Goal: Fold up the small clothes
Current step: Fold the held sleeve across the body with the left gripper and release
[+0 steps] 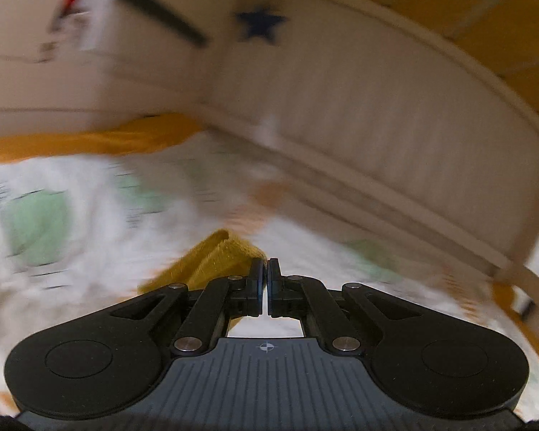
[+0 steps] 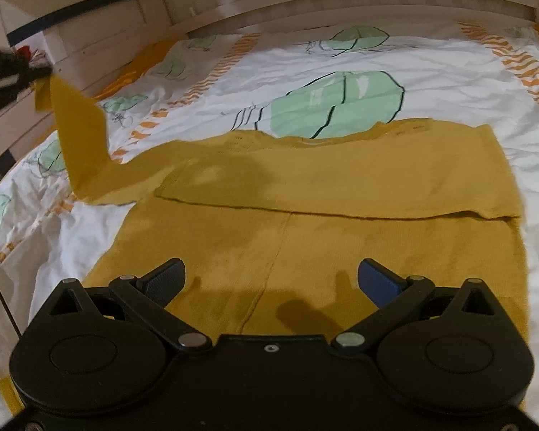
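A mustard-yellow knit sweater (image 2: 305,186) lies flat on the bed, its right side folded over the body. In the right wrist view my right gripper (image 2: 271,265) hovers open just above the sweater's near hem, blue pads wide apart with nothing between them. One sleeve (image 2: 79,122) is lifted off the bed at the far left, pinched at its cuff by my left gripper (image 2: 41,73). The left wrist view is motion-blurred; there my left gripper (image 1: 266,269) is shut on the mustard sleeve (image 1: 212,258), which bunches to the left of the jaws.
A white duvet (image 2: 341,61) with green and orange prints covers the bed. A cream slatted headboard (image 1: 377,107) runs along the far side. Cream drawers with dark handles (image 2: 72,3) stand at the back left.
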The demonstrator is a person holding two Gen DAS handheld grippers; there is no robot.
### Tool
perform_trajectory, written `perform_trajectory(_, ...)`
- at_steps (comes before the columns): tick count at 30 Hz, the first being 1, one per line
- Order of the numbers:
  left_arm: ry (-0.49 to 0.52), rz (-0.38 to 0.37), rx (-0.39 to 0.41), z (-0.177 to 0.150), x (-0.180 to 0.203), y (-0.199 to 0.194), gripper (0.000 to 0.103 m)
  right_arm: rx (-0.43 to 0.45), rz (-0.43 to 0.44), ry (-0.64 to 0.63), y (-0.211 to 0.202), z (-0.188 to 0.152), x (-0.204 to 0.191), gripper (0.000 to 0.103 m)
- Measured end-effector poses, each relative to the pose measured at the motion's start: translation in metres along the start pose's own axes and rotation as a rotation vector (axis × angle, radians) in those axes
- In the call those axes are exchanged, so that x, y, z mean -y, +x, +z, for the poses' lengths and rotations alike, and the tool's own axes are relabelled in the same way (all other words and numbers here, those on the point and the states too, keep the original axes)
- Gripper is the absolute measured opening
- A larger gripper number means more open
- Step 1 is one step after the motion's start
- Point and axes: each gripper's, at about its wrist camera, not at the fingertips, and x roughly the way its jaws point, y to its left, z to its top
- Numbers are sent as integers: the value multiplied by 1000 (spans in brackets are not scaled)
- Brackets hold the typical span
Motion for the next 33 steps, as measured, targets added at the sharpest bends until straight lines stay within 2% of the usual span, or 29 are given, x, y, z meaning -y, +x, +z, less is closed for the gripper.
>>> perform_trajectory(6,73,-233,-53,-21,110,14,1,5,-33,61,-7,9,16,102)
perform_trajectory(9,124,-310,-85,-46,153,24,1,7,-64,86,-10,12,24,102)
perform_trajectory(13,152,-389,-186,-91,197,45,2,-3,-94,123,-11,16,34,102)
perform_trajectory(16,195,-405,-268,-128,220,64,2,-17,-109,145,-10,17,41,102)
perform_trajectory(19,211,-407,-359,-154,227,78,4,-28,-127,162,-9,18,47,102)
perform_trajectory(23,229,-425,-468,-170,231,86,9,-40,-135,178,-7,17,51,102)
perform_trajectory(25,238,-437,-473,-169,230,83,10,-43,-133,179,-8,17,52,102)
perform_trajectory(26,245,-438,-464,-166,229,80,14,-42,-135,179,-8,17,52,102)
perform_trajectory(27,252,-433,-452,-163,226,76,25,-40,-136,178,-8,17,52,102)
perform_trajectory(28,256,-422,-440,-160,219,73,28,-38,-135,178,-8,17,52,102)
perform_trajectory(31,268,-370,-415,-154,200,59,29,-27,-131,182,-7,17,54,102)
perform_trajectory(33,287,-303,-403,-149,178,52,29,-19,-134,177,-7,16,54,102)
